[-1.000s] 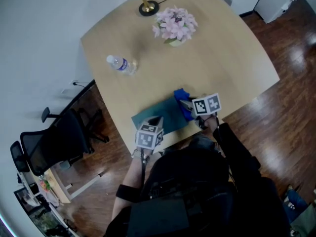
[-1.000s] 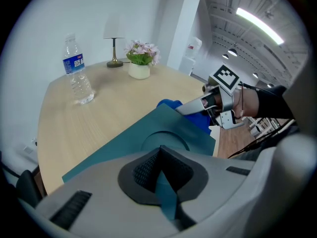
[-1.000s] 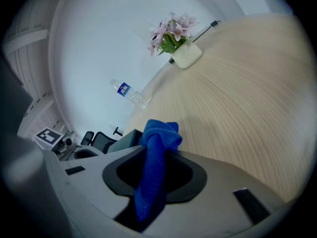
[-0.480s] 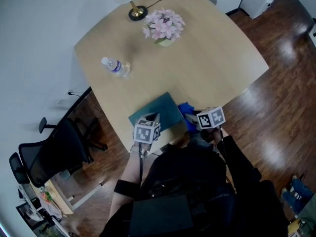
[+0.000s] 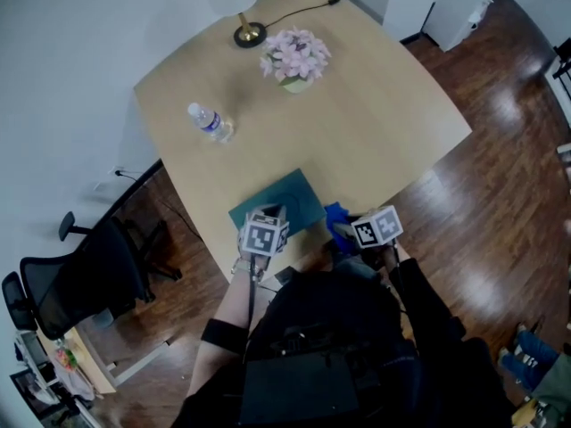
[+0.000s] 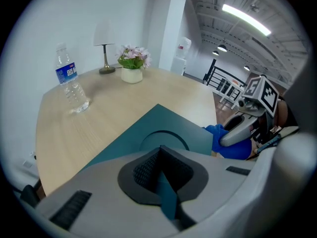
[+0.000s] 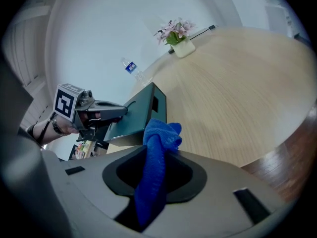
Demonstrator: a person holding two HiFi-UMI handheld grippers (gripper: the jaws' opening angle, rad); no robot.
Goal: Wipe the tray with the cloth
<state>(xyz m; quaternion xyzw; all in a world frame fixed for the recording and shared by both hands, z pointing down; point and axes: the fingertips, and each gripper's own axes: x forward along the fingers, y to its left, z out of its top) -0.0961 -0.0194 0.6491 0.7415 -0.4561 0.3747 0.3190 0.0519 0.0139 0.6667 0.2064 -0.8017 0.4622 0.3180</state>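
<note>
Both grippers loaded: left gripper fingers clamp the teal tray by its near edge; right gripper fingers pinch the blue cloth, just off its right side. We judge wiping unfinished.

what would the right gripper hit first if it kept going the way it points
Likely the tray, near its edge: the right gripper, shut on the blue cloth, aims down at it, cloth leading. Depth is unclear, so it might land on the table beside it.
</note>
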